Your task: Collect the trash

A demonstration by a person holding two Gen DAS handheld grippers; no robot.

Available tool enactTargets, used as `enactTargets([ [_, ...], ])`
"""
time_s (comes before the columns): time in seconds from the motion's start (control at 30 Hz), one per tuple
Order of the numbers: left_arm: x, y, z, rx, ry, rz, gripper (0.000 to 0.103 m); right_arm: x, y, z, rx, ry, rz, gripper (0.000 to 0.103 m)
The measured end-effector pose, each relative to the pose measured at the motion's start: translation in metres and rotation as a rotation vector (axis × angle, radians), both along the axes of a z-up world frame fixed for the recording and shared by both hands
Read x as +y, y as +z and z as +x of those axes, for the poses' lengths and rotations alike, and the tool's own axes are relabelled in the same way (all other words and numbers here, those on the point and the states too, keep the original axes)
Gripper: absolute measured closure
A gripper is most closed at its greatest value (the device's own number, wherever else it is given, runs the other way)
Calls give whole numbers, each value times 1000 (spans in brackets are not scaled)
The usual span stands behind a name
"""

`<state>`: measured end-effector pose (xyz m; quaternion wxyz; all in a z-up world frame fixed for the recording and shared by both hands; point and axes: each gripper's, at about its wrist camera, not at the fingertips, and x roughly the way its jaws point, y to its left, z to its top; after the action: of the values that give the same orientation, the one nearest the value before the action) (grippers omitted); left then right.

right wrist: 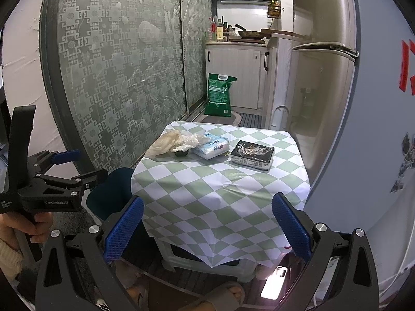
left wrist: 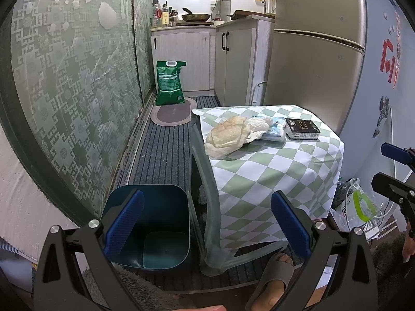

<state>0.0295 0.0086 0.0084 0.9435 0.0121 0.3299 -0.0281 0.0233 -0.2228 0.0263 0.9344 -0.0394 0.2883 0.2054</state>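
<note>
On the table's green-and-white checked cloth (left wrist: 259, 176) (right wrist: 207, 194) lies a crumpled beige bag (left wrist: 228, 134) (right wrist: 164, 143) with white crumpled wrapping (left wrist: 256, 127) (right wrist: 190, 140) against it. Beside them sit a blue-white tissue pack (left wrist: 276, 129) (right wrist: 211, 146) and a black box (left wrist: 302, 129) (right wrist: 253, 155). A small dark item (right wrist: 180, 153) peeks from under the wrapping. An empty teal bin (left wrist: 147, 225) (right wrist: 111, 191) stands on the floor left of the table. My left gripper (left wrist: 207, 197) (right wrist: 83, 165) is open above the bin and table corner. My right gripper (right wrist: 207, 199) (left wrist: 386, 167) is open before the table, holding nothing.
Patterned glass sliding doors (left wrist: 77, 90) run along the left. A fridge (left wrist: 316, 51) stands behind the table, kitchen cabinets (left wrist: 181, 57) and a green sack (left wrist: 170, 83) further back. A clear bag of items (left wrist: 355, 204) lies right of the table. A person's slippered foot (left wrist: 275, 274) is below.
</note>
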Motion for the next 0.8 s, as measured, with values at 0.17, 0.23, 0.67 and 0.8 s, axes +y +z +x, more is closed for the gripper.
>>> enactTargets([
  [0.17,-1,0,0,-2,-6,-2,3,0,-1,0,2,0,-4,3],
  [0.23,-2,1,-2,-9,-9,1,3,1,-2,0,2,1,-8,3],
  [0.67,-2,0,5,-28,-47,21,14,-2,-3,3,27,-2,17,3],
  [0.8,-2,3,17,-34,-123,43,22,-2,-3,10,42,4,22,3],
])
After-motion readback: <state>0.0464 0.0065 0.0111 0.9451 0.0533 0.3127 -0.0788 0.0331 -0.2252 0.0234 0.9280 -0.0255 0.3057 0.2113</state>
